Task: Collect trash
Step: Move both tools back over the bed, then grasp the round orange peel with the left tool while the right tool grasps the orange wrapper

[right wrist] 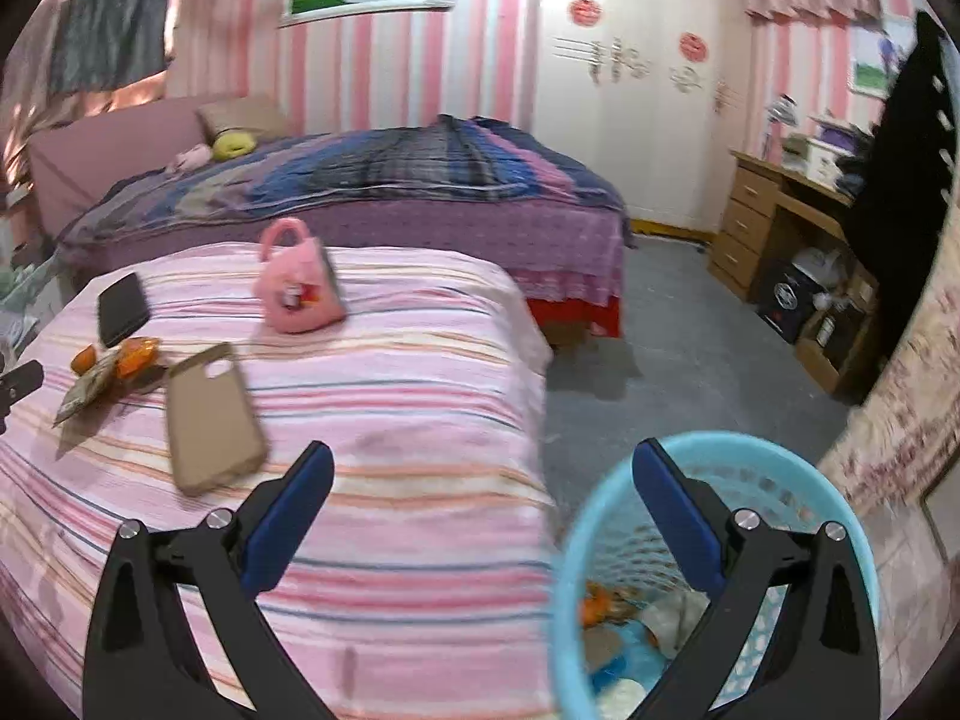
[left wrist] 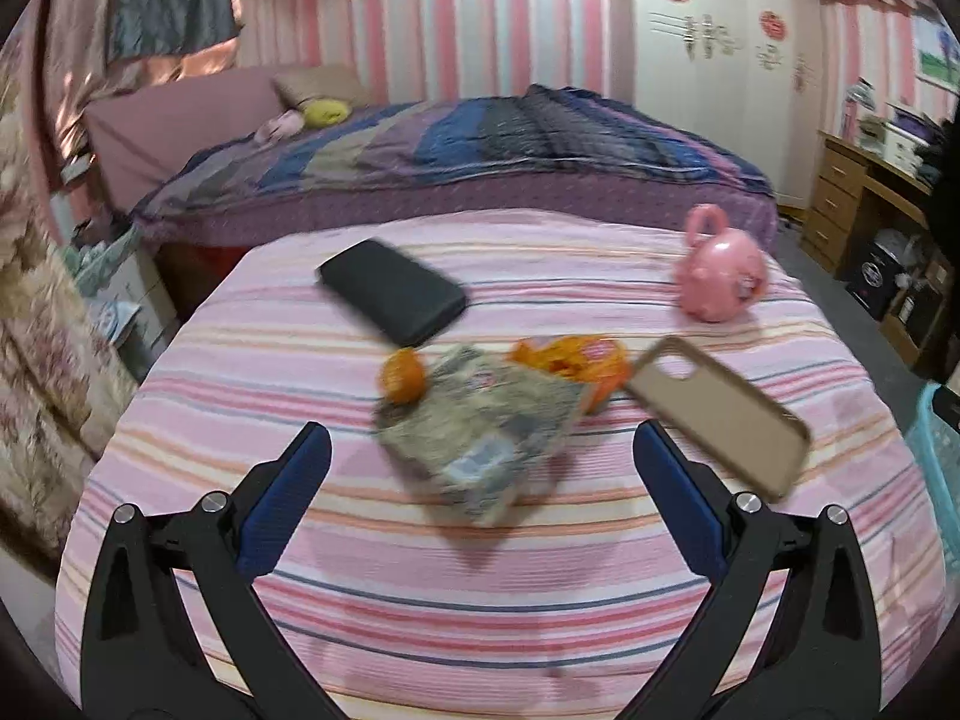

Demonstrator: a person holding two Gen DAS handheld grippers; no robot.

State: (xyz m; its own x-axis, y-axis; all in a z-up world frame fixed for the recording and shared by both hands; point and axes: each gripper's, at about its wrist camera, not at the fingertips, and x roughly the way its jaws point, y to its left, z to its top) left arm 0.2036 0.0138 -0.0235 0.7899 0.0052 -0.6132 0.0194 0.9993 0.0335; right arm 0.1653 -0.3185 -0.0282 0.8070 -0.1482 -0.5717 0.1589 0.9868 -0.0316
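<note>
- The left gripper [left wrist: 482, 441] is seen above a pink striped bed [left wrist: 420, 570], its blue-padded fingers [left wrist: 288, 492] spread wide apart with nothing held between them.
- A crumpled grey wrapper [left wrist: 480, 426] is shown lying on the bedspread just ahead of those fingers, blurred in the frame.
- A small orange piece [left wrist: 403, 376] is seen touching the wrapper's far left corner, and an orange wrapper [left wrist: 576, 360] is partly tucked under its far right side.
- A black phone [left wrist: 393, 291] is pictured farther back on the bed, a tan phone case [left wrist: 720, 414] to the right of the wrappers, and a pink toy bag [left wrist: 720, 270] near the far right corner.
- The right gripper [right wrist: 483, 462] is shown with its fingers [right wrist: 678, 516] likewise parted and empty, poised over the bed's edge and a light blue basket [right wrist: 576, 546].
- The basket is seen on the floor beside the bed, with assorted scraps of trash [right wrist: 630, 624] inside.
- A second bed with a purple and blue cover [right wrist: 390, 180] is visible behind.
</note>
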